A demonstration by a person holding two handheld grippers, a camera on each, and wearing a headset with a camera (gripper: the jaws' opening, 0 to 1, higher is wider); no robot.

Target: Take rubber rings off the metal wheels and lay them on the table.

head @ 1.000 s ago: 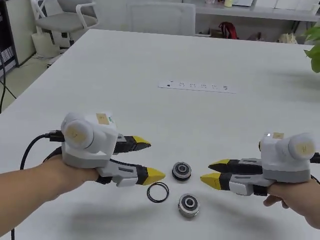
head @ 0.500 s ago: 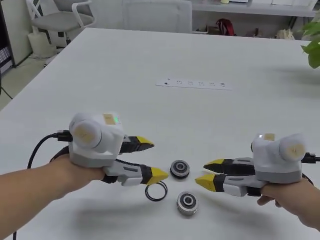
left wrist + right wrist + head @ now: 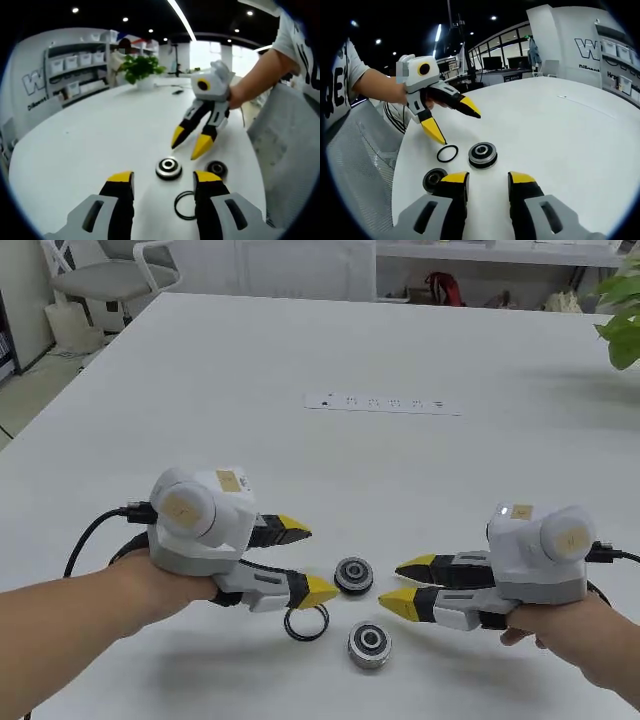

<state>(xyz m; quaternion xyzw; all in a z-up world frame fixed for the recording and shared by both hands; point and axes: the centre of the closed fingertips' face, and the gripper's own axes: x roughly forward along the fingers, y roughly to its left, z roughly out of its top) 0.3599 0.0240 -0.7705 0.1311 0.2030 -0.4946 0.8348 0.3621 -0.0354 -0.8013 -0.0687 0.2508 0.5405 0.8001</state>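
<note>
Two metal wheels lie on the white table, one (image 3: pixel 353 575) between the grippers and one (image 3: pixel 369 644) nearer me. A loose black rubber ring (image 3: pixel 305 622) lies flat beside them. My left gripper (image 3: pixel 308 560) is open, and its lower jaw tip hangs just above the ring and left of the farther wheel. My right gripper (image 3: pixel 393 586) is open and points left at the wheels from close by. The left gripper view shows a silver wheel (image 3: pixel 168 167), a dark wheel (image 3: pixel 216 169) and the ring (image 3: pixel 186 205) ahead of its jaws. The right gripper view shows a silver wheel (image 3: pixel 482 154), a dark wheel (image 3: pixel 434 179) and the ring (image 3: pixel 447 153).
A white power strip (image 3: pixel 382 403) lies flat farther up the table (image 3: pixel 250 370). A black cable (image 3: pixel 90 535) trails from the left gripper. An office chair (image 3: pixel 100 270) stands past the far left corner, and a green plant (image 3: pixel 622 310) is at the right edge.
Both grippers have drifted slightly closer to the wheels, with their jaws still open. The wheels and the ring lie where they did.
</note>
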